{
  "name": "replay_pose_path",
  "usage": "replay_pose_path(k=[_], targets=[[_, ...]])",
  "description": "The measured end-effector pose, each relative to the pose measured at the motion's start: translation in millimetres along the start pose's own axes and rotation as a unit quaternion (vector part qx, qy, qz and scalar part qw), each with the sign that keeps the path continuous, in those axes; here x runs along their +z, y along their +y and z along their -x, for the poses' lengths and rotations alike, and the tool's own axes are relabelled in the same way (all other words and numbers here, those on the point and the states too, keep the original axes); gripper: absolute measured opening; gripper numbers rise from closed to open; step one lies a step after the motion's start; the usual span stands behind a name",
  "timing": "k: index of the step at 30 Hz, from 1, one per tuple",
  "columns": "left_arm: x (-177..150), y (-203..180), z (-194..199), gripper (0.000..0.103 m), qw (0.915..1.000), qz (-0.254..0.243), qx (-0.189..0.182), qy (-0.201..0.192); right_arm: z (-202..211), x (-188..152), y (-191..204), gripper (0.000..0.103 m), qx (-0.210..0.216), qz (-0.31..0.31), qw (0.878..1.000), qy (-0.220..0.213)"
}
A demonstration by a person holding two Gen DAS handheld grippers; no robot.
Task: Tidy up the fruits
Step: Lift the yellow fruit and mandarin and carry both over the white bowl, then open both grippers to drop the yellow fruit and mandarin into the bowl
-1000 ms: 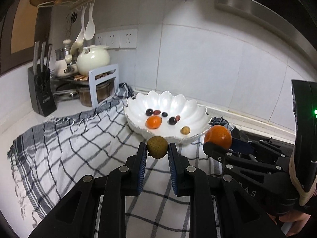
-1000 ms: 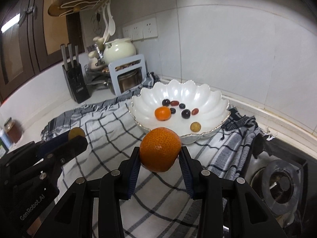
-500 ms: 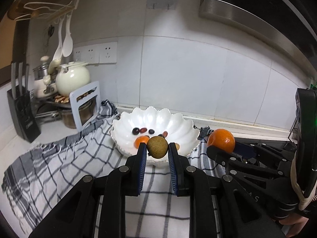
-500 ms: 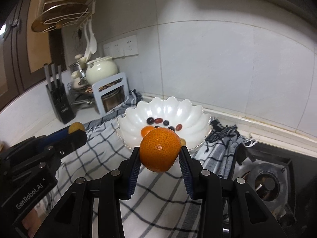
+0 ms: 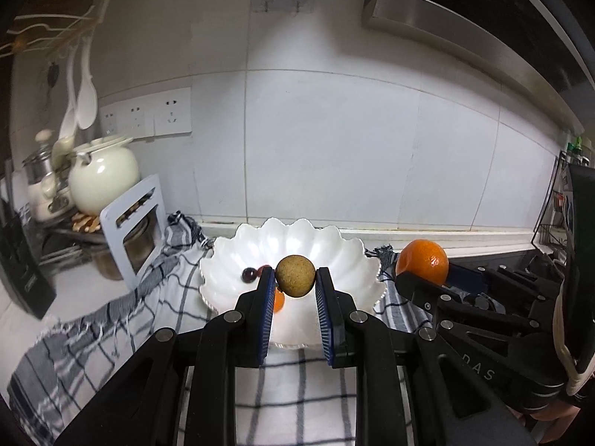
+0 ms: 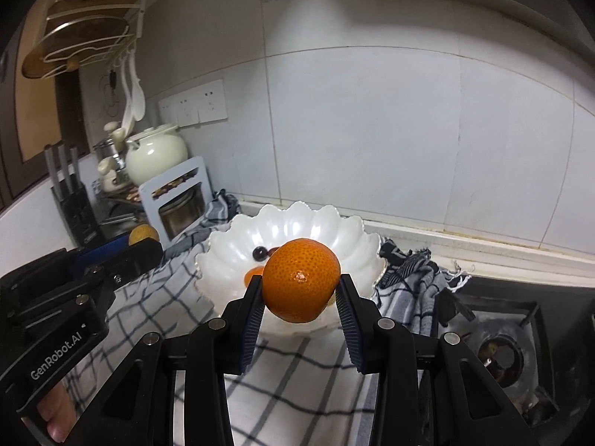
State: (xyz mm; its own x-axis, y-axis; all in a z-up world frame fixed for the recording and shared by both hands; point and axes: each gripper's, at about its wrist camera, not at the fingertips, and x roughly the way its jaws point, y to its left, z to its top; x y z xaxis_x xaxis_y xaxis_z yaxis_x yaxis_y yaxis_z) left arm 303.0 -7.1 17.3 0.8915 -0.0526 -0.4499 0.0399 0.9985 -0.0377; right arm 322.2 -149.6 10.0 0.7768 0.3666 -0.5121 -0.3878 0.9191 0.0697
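My left gripper (image 5: 295,278) is shut on a small round brown-green fruit (image 5: 295,275), held in the air just in front of the white scalloped bowl (image 5: 334,249). My right gripper (image 6: 301,286) is shut on a tangerine (image 6: 301,280), also raised before the bowl (image 6: 346,234). In the left wrist view the right gripper's tangerine (image 5: 422,262) shows at the right. In the right wrist view the left gripper's small fruit (image 6: 143,233) shows at the left. Inside the bowl lie a dark grape (image 5: 248,274), a red one and a small orange fruit (image 5: 278,301), partly hidden by the held fruits.
The bowl stands on a checked cloth (image 6: 297,383) spread over the counter. A cream pot (image 5: 104,178), a rack with jars (image 5: 137,223) and a knife block (image 6: 70,200) crowd the left. A gas hob (image 6: 502,356) lies to the right. The tiled wall (image 5: 334,148) rises close behind.
Both grippers rose and drew nearer the bowl with their fruits still held. The views tilted up, showing more wall and less cloth.
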Motion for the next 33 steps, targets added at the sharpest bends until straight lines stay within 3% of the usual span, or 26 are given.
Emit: replay_pose_path(k=[16,33], targets=[[36.1,26.8,-82.5,0.023,0.9982,-0.007,-0.028,0.052,-72.7,43.2,-7.2,0.040,-0.037,-0.015,0.999,0.027],[49.4,37.5,-176.2,0.023,0.9895,-0.019,-0.032,0.139,-152.2,53.6,-19.4,0.040,-0.059,-0.007,0.992,0.111]])
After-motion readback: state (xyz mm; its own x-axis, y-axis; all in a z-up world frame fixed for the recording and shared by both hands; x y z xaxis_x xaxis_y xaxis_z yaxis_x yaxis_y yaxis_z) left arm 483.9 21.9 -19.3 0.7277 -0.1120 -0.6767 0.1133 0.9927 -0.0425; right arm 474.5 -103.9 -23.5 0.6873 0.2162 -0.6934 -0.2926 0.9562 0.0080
